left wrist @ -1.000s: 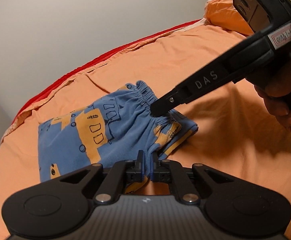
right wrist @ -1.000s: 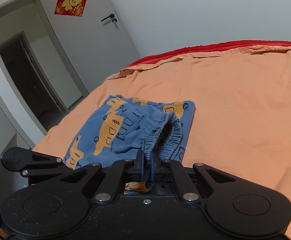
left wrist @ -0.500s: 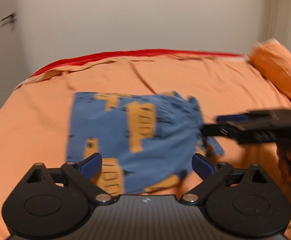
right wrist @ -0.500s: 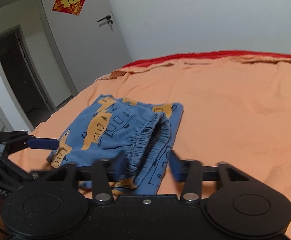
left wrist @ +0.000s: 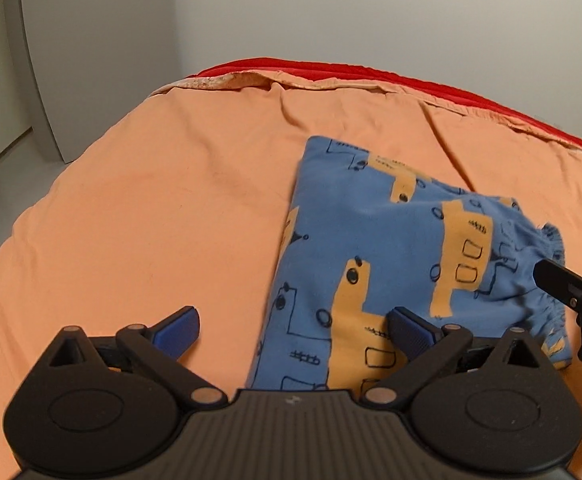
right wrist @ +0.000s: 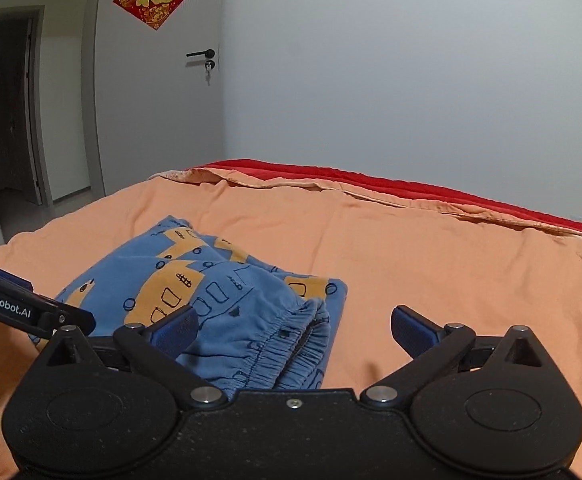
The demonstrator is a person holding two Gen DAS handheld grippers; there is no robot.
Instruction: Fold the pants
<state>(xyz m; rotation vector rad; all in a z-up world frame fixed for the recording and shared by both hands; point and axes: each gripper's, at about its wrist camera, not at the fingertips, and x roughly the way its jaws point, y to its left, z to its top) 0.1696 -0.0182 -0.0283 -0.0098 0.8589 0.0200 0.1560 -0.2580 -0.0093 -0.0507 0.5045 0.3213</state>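
Note:
Blue pants (left wrist: 395, 248) with orange vehicle prints lie folded into a compact rectangle on the orange bed sheet (left wrist: 151, 220). They also show in the right wrist view (right wrist: 219, 304), elastic waistband nearest the camera. My left gripper (left wrist: 291, 334) is open and empty, hovering over the near left edge of the pants. My right gripper (right wrist: 293, 330) is open and empty, just above the waistband. The right gripper's fingers (left wrist: 563, 284) show at the right edge of the left wrist view. The left gripper's finger (right wrist: 23, 308) shows at the left of the right wrist view.
The bed's far edge shows a red cover (right wrist: 411, 188) under the sheet. A white wall stands behind. A white door (right wrist: 159, 92) with a red paper decoration and a dark doorway (right wrist: 11, 108) are at the left, beyond the bed.
Both grippers were shut on the pants' near edge; both have opened and let go. The left gripper has swung left and drawn back. The pants now lie flat.

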